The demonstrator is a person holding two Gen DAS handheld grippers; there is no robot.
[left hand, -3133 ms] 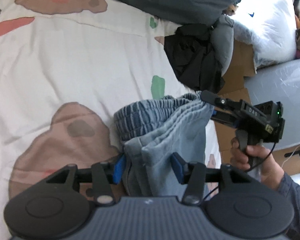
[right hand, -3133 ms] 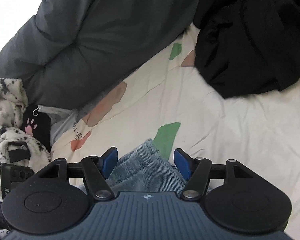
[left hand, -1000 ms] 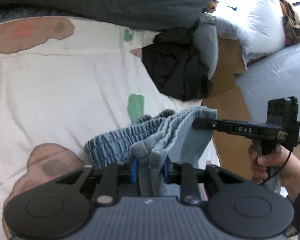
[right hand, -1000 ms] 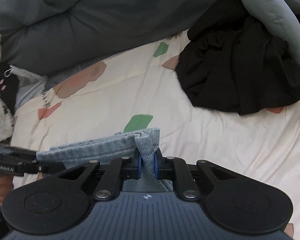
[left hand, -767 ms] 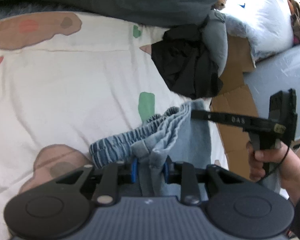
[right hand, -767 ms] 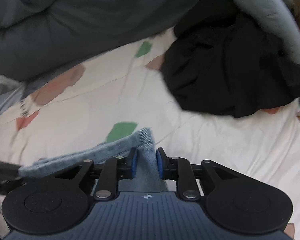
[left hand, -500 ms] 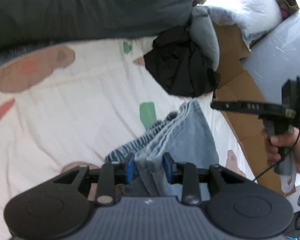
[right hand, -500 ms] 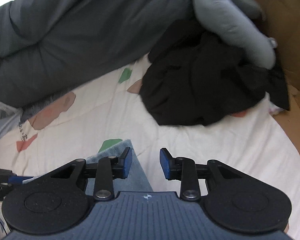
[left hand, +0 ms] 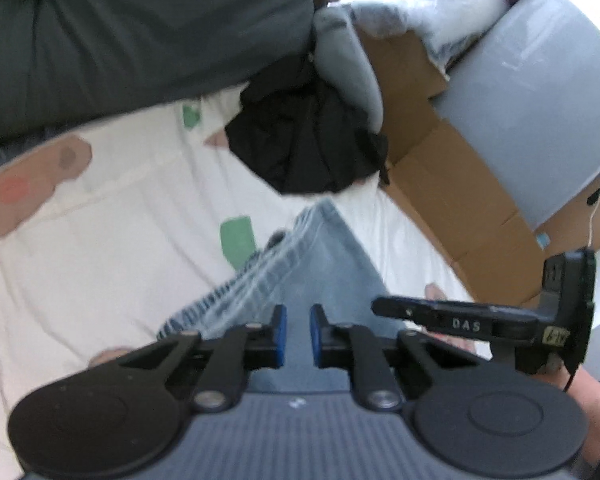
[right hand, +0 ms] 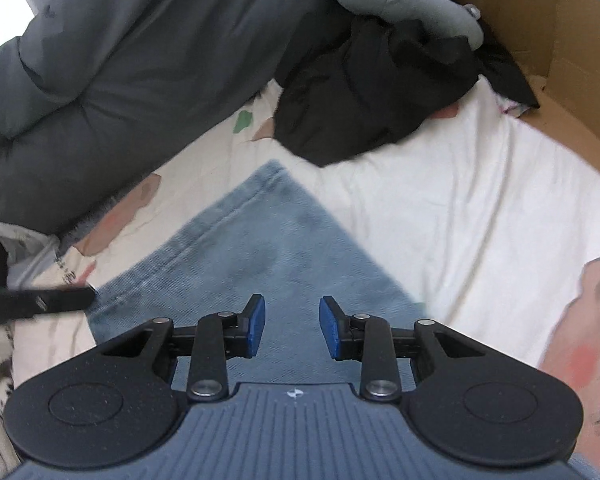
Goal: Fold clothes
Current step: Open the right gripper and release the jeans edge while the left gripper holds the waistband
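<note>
Left tool [left hand: 298, 334]: blue pads a narrow gap apart, gripping nothing, hovering over the near part of the garment.
Right tool [right hand: 292, 330]: pads wide apart and empty, above the garment's near end; in the left view it sits to the right, held by a hand [left hand: 588, 396].
Blue garment [right hand: 260, 248]: soft blue shorts or trousers lying flat on the bed sheet [right hand: 480, 184], folded to a narrow stack with the ribbed elastic waistband [left hand: 236, 292] along its left edge.
Step in hand: likely the release after a fold, with the next fold or a smoothing pass to come.
Doing it well: lift both tools straight up so no layer drags; regrip at matching corners, through all the layers, and keep the edges aligned.
Black garment [right hand: 380, 92]: crumpled farther back, well apart, probably next.
Grey duvet [right hand: 140, 60]: bunched along the far side.
Cardboard box [right hand: 560, 52]: beyond the bed's right edge.
</note>
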